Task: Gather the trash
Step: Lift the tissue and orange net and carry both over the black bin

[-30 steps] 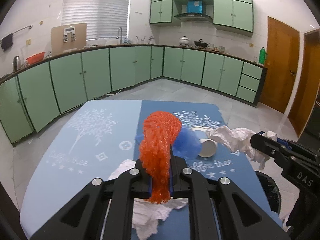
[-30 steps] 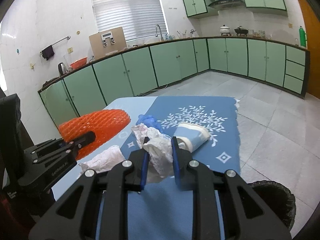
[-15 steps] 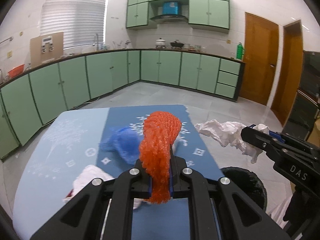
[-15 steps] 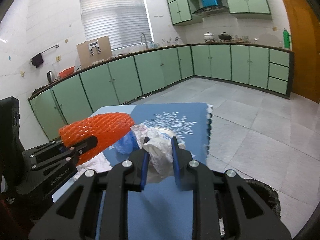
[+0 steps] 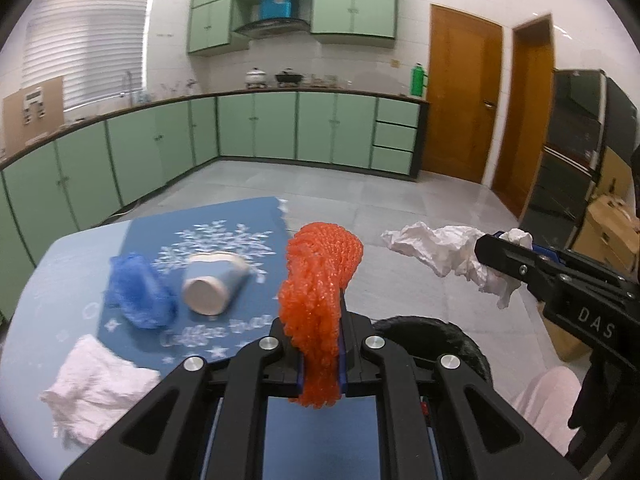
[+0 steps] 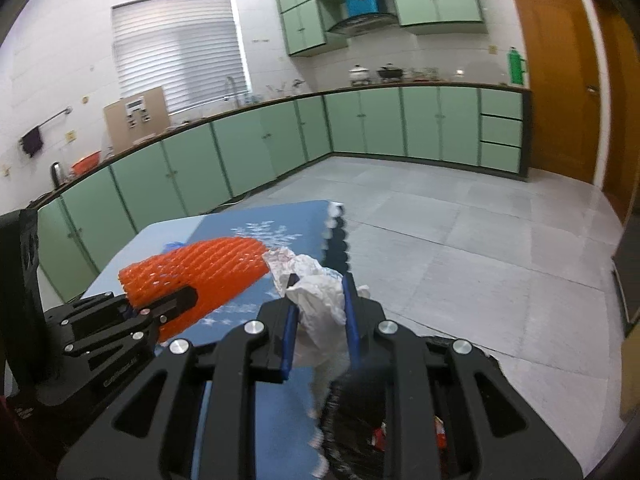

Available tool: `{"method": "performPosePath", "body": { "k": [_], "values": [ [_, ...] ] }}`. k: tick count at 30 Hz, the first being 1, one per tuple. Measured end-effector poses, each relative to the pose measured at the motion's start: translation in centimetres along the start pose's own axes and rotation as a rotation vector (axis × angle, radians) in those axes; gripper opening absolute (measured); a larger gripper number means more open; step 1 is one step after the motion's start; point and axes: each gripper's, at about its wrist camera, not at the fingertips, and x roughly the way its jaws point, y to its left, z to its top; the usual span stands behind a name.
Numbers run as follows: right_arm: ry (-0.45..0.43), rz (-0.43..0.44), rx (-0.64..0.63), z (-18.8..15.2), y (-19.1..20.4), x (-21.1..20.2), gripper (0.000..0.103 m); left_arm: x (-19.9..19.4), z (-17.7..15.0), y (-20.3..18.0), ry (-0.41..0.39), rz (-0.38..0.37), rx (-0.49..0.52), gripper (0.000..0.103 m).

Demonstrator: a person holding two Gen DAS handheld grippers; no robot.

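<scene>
My left gripper is shut on an orange foam net, held above the table's right edge; the net also shows in the right wrist view. My right gripper is shut on a crumpled white paper, which also shows in the left wrist view, off the table's right side. A black trash bin stands on the floor below both grippers; in the right wrist view its rim is just under the fingers. On the table lie a blue crumpled wad, a tipped paper cup and a white tissue.
The table carries a blue mat with a white tree print. Green cabinets line the far walls. Wooden doors and a cardboard box are at the right. The grey tile floor spreads beyond the table.
Both grippers have swung right with their loads, from over the table to its right edge above the bin. The cup, blue wad and tissue stay on the table.
</scene>
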Motion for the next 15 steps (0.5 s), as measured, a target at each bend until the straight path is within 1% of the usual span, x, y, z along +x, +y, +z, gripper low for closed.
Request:
{"method": "performPosePath", "body": {
  "k": [5, 15],
  "values": [
    [0.009, -0.064, 0.03, -1.3, -2.7, -0.7, 0.02, 1.4, -0.3, -2.5, 0.022, -0.052, 0.03, 0.011],
    [0.043, -0.177, 0.081, -4.1, -7.5, -1.2, 0.02, 4.0, -0.8, -7.1, 0.058, -0.112, 0.096, 0.011]
  ]
}}
